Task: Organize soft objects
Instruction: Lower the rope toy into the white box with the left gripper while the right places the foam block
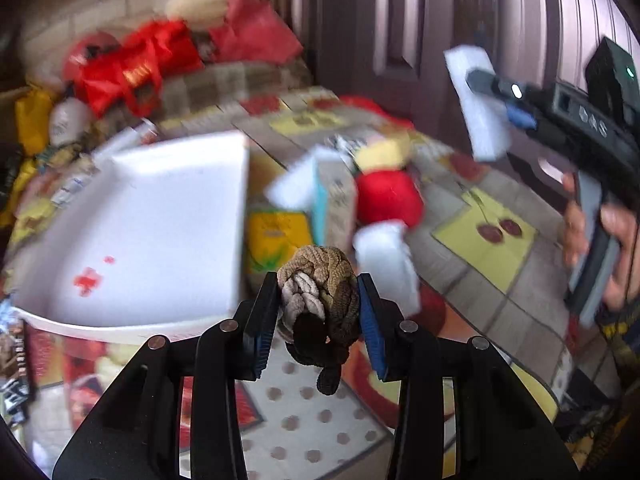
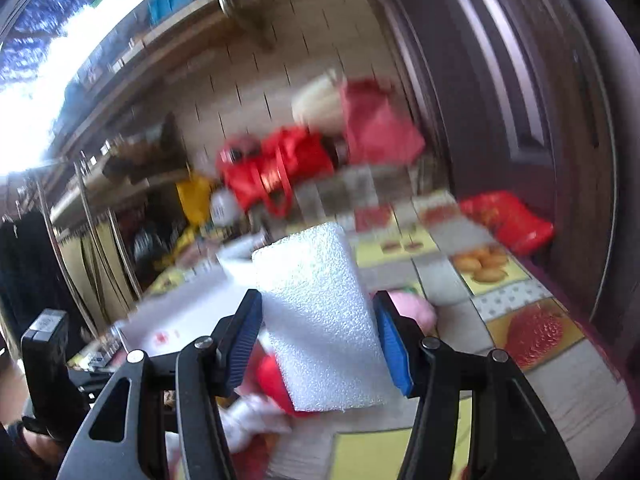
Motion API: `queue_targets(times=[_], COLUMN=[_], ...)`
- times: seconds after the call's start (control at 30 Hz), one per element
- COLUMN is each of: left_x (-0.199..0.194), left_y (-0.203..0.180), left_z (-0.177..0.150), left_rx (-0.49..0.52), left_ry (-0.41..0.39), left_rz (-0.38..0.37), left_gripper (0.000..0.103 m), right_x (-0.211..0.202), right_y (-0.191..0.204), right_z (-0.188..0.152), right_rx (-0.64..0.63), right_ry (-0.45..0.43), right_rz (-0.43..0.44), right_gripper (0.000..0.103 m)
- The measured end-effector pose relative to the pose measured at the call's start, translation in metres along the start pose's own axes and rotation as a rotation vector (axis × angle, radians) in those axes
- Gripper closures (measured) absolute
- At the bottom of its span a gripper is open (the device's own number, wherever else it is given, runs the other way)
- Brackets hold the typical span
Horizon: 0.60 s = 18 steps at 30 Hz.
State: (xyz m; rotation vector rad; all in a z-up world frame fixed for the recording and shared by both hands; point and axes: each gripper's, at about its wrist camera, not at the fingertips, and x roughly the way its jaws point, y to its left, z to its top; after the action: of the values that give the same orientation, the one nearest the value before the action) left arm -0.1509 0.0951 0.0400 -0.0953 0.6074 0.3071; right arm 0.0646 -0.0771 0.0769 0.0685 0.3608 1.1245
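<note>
My left gripper is shut on a brown and cream knotted rope ball, held above the patterned tablecloth beside a white bin. My right gripper is shut on a white foam block, held in the air; the same gripper and block show at the upper right of the left wrist view. A red and white plush toy lies on the table beyond the rope ball, and also shows under the foam in the right wrist view. Another white foam piece lies near it.
A yellow packet and a small box sit beside the bin. Red bags and clutter pile up at the table's far end. A dark door runs along the right. A red packet lies by it.
</note>
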Motion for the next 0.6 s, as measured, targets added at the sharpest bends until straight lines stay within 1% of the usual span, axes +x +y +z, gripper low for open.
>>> queue_targets(times=[0.1, 0.2, 0.27, 0.43, 0.5, 0.6], left_x=[-0.008, -0.007, -0.006, -0.005, -0.004, -0.003], left_y=[0.007, 0.023, 0.038, 0.068, 0.087, 0.107], left_z=[0.001, 0.001, 0.003, 0.007, 0.008, 0.008], left_rx=[0.008, -0.022, -0.052, -0.087, -0.133, -0.187], left_ry=[-0.068, -0.096, -0.122, -0.213, -0.24, -0.252], left_rz=[0.094, 0.138, 0.173, 0.308, 0.352, 0.387], left_gripper=[0.065, 0.065, 0.065, 0.065, 0.065, 0.065], right_x=[-0.002, 0.003, 0.013, 0.032, 0.037, 0.047], right_y=[0.017, 0.036, 0.047, 0.067, 0.076, 0.09], right_z=[-0.008, -0.017, -0.02, -0.028, -0.03, -0.033], right_rx=[0.012, -0.026, -0.031, -0.039, -0.037, -0.057], right_ry=[-0.071, -0.102, -0.095, -0.073, -0.076, -0.065], right_rz=[0.006, -0.016, -0.002, 0.013, 0.022, 0.035], right_gripper=[0.046, 0.046, 0.046, 0.046, 0.046, 0.046])
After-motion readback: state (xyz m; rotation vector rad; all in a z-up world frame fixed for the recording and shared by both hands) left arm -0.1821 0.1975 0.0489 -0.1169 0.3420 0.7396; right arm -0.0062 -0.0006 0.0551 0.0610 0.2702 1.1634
